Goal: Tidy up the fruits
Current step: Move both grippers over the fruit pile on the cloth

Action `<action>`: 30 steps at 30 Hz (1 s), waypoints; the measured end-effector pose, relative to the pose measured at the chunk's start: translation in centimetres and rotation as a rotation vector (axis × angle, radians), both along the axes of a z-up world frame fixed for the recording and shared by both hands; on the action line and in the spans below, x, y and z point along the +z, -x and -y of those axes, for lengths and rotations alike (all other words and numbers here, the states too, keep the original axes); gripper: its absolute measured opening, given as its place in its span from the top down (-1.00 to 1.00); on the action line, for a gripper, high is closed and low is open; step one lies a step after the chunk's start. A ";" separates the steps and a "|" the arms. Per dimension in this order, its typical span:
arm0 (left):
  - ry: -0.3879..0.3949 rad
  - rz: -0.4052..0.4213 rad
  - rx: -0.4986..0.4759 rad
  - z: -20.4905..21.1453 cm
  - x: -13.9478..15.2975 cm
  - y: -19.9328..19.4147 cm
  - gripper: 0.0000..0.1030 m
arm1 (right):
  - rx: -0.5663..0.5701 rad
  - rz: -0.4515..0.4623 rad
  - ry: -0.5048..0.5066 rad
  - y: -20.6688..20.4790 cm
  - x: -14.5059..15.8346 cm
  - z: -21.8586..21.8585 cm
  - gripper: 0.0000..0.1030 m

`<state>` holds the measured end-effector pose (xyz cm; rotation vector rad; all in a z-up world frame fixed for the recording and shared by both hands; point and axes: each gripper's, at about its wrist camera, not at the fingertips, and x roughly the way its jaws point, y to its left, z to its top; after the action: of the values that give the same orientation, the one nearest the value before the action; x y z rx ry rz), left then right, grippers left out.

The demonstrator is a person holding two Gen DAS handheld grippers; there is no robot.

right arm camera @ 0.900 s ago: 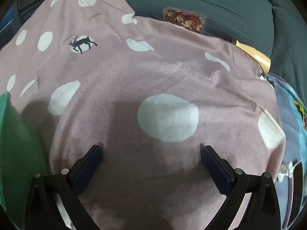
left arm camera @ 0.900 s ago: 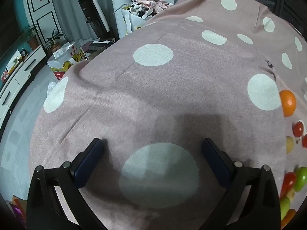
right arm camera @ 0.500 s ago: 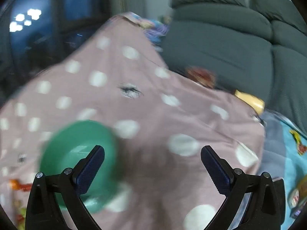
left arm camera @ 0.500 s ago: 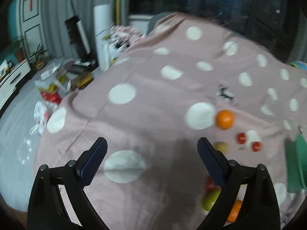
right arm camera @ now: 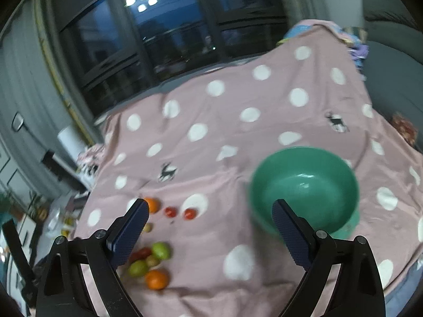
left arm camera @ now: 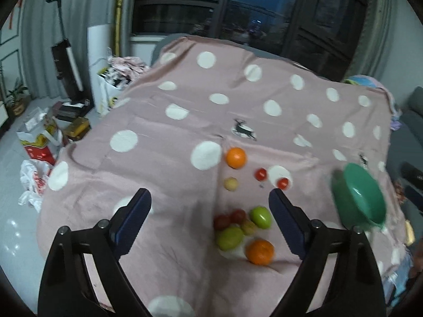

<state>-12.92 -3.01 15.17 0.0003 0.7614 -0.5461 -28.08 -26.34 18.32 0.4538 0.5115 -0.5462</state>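
Fruits lie loose on a pink polka-dot cloth (left arm camera: 164, 174). An orange (left arm camera: 235, 157), two small red tomatoes (left arm camera: 261, 173) and a small yellow fruit (left arm camera: 230, 183) lie apart. Closer lies a cluster with a green apple (left arm camera: 260, 216), another green fruit (left arm camera: 230, 237), red fruits (left arm camera: 229, 218) and a second orange (left arm camera: 259, 251). A green bowl (right arm camera: 304, 187) stands empty to the right. My left gripper (left arm camera: 210, 211) is open and empty above the cloth, left of the cluster. My right gripper (right arm camera: 208, 227) is open and empty, between the cluster (right arm camera: 150, 261) and the bowl.
Dark windows (left arm camera: 238, 13) stand behind the covered table. Boxes and bags (left arm camera: 39, 142) clutter the floor at left, with a vacuum (left arm camera: 66, 60) by the curtain. A grey sofa (right arm camera: 391, 39) is at right.
Both grippers have lifted and tilted up from close over the cloth. The fruits, the bowl and the windows have come into view. Both jaws stay open.
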 end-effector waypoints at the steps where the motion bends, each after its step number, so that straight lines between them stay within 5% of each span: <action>1: 0.006 -0.010 -0.017 -0.1 0.1 0.5 -0.72 | 0.013 -0.013 0.002 -0.4 0.0 -1.0 -0.70; 13: 0.051 -0.064 -0.142 2.0 0.6 3.3 -0.45 | 0.151 -0.056 -0.060 -1.8 0.4 -4.9 -0.42; 19: 0.066 -0.179 -0.185 5.5 -0.8 -0.5 -0.15 | 0.214 -0.063 -0.118 -4.7 -1.3 -2.7 -0.15; 30: -0.002 -0.357 -0.224 8.7 -6.1 -5.1 0.31 | 0.321 -0.203 -0.329 -11.5 -7.8 0.8 -0.15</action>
<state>-7.81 -11.69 9.07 -0.0107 1.1182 -0.7702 -16.55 -27.12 10.50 0.6185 0.8584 -0.1974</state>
